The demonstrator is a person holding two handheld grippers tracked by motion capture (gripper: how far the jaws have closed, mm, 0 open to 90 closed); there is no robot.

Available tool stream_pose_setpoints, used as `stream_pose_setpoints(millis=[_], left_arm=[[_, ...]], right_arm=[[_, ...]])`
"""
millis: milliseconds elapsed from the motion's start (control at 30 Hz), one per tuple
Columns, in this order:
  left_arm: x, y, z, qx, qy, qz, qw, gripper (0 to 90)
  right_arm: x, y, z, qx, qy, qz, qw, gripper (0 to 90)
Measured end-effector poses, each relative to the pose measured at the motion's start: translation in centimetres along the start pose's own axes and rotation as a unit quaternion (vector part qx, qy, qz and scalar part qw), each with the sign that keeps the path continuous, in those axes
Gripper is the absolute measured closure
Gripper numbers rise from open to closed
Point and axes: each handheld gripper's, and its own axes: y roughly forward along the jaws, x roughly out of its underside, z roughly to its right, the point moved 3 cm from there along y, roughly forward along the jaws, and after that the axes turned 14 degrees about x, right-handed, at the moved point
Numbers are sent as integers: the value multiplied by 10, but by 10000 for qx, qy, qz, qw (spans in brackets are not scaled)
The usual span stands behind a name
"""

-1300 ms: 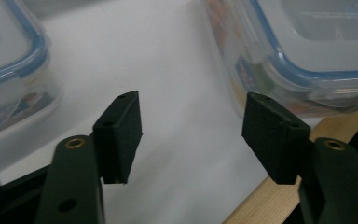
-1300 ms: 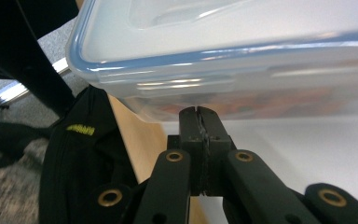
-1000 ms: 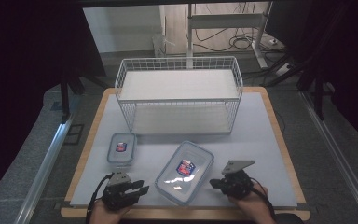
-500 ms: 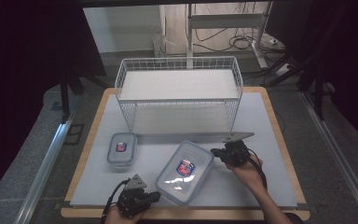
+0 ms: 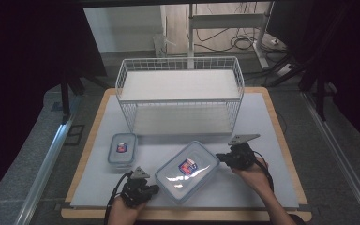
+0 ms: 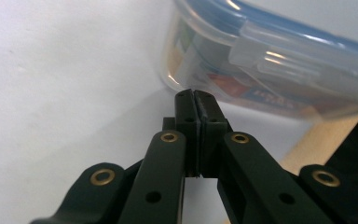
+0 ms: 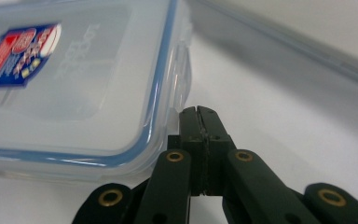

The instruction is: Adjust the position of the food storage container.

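1. Both tongs are closed on nothing. The left gripper [image 5: 155,188] has just been closing, and in the left gripper view its jaws meet pad to pad, with its tip [image 6: 196,93] just short of the near-left corner of the large container [image 5: 187,171]. The right gripper [image 5: 218,157] has its jaws pressed together too, with its tip [image 7: 198,109] close against the far-right edge by a lid flap. I cannot tell whether either tip actually touches. Shut jaws at 2 opposite corners suggest the tips are meant as blunt pushers, to squeeze, turn or slide the box rather than pinch it.
2. Next, the table [image 5: 262,122] carries a pale mat, so its smooth surface should let a box slide under a push.
3. At the back, the wire basket [image 5: 178,65] stands with its open side towards the person, probably the place where the boxes are to go.
4. Lying skewed on the mat between the 2 grippers, lid on, the large container likely needs squaring up first.
5. Off to the left, the small container [image 5: 123,149] sits well apart from the grippers, untouched.
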Motion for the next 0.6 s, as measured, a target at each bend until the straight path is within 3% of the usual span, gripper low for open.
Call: stream_pose_setpoints(millis=[67,200,367,600], left_arm=[[-4,0,-4,-129,7,21,9999,898],[-12,2,-10,-250,-25,35,9997,900],[-29,7,-23,-421,-55,40,9991,900],[-53,16,-42,-437,-180,144,9988,900]], right_arm=[[4,-3,-4,-12,-133,-83,9999,899],[10,-8,-10,200,-287,-192,9992,899],[15,-13,-11,265,-179,-201,9993,899],[18,-19,-13,270,-151,-189,9993,899]])
